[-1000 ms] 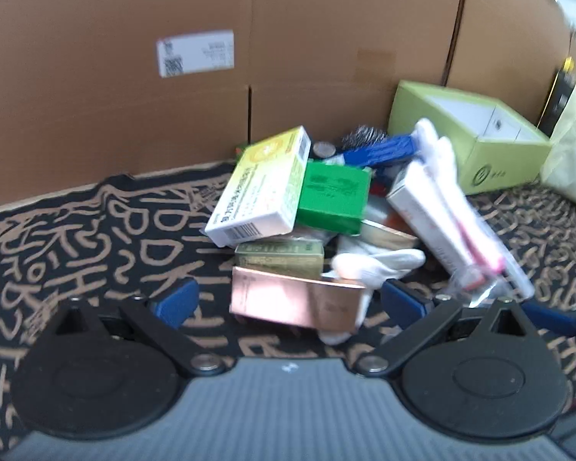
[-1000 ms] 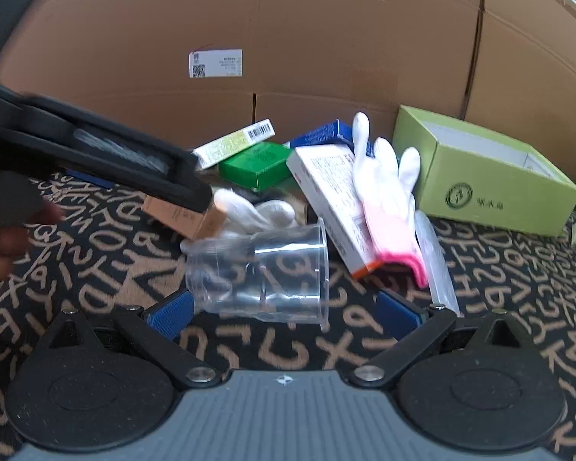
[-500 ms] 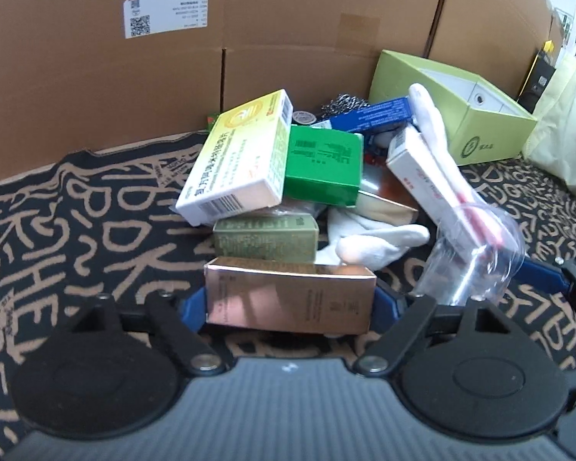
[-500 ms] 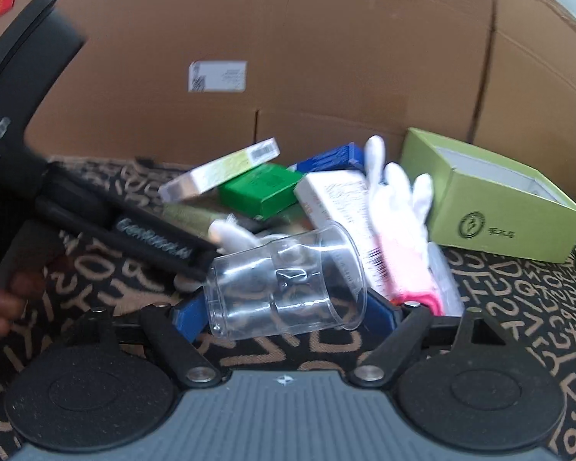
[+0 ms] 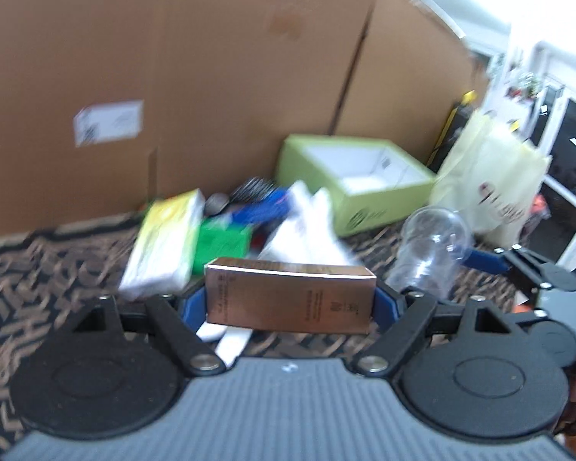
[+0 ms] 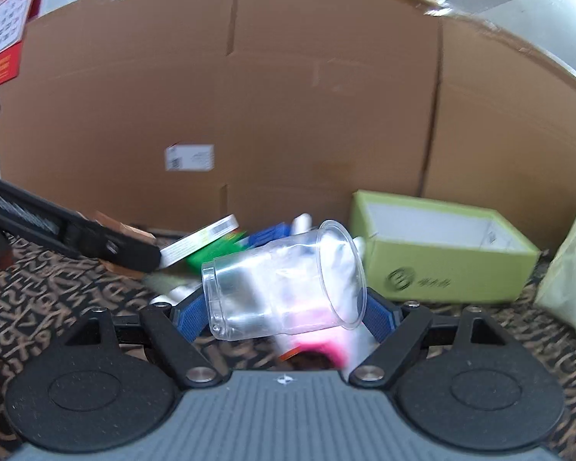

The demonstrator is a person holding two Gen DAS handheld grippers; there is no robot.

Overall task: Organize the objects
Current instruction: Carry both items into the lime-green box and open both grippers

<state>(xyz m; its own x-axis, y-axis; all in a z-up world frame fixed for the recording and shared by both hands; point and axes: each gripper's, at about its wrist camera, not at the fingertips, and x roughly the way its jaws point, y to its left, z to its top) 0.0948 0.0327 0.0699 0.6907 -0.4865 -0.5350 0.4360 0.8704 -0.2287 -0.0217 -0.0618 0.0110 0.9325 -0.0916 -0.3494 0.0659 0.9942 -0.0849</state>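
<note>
Left hand-held gripper (image 5: 290, 303) clamps copper box (image 5: 290, 299); right hand-held gripper (image 6: 284, 309) pinches sideways clear cup (image 6: 284, 282).

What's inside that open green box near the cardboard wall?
The green box shows only its white lining and a bare white floor in the left wrist view. The floor just behind its near wall is hidden, so something flat could lie there.

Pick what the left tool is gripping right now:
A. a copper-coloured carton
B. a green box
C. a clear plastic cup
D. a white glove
A: the left tool has its blue pads clamped on both ends of the copper-coloured carton, lifted off the pile.
</note>
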